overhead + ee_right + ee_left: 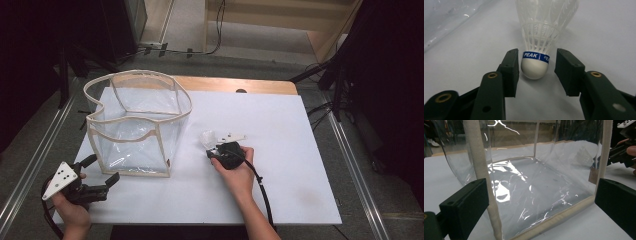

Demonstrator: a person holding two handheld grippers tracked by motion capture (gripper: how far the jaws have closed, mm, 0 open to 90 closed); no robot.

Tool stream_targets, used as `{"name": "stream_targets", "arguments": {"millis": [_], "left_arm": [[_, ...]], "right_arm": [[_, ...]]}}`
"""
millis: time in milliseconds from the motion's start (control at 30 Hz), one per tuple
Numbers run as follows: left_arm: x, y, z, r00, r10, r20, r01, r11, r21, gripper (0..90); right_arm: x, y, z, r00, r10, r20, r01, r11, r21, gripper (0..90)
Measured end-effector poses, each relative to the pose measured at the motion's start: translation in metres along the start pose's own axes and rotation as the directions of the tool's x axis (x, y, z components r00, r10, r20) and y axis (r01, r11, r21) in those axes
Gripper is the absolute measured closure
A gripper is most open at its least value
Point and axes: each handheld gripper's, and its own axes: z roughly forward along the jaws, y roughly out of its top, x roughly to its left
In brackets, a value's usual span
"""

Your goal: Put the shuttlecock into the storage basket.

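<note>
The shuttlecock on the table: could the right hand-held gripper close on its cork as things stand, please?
Probably yes: the right hand-held gripper has open jaws on either side of the shuttlecock cork, with nothing between them and it.

We see bare forearms without sleeves, each hand-held gripper [107,186] built of matte black plastic with blocky jaws, brass-ringed screw holes, a trailing black cable [263,194] and a grey three-cornered plate [60,180] dotted with dark holes.
</note>
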Motion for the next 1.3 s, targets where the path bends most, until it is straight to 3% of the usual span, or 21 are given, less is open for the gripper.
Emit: {"name": "stream_targets", "arguments": {"millis": [33, 133, 800, 1300], "left_arm": [[0.000, 0.000, 0.000, 1.0000, 0.000, 0.000, 0.000, 1.0000, 0.000, 0.0], [0.000, 0.000, 0.000, 1.0000, 0.002, 0.001, -0.002, 1.0000, 0.000, 0.0], [-0.001, 0.000, 0.000, 1.0000, 0.003, -0.003, -0.003, 1.0000, 0.000, 0.0], [-0.001, 0.000, 0.000, 1.0000, 0.003, 0.000, -0.003, 1.0000, 0.002, 0.0]], "right_arm": [[0.000, -0.001, 0.002, 1.0000, 0.006, 0.001, -0.006, 1.000, 0.005, 59.5], [0.000, -0.002, 0.002, 1.0000, 0.007, 0.007, -0.007, 1.000, 0.003, 61.9], [-0.008, 0.008, -0.021, 0.9999, 0.013, -0.001, -0.013, 0.997, -0.072, 62.4], [-0.010, 0.024, -0.038, 0.9998, -0.012, -0.017, 0.010, 0.993, -0.120, 62.4]]}}
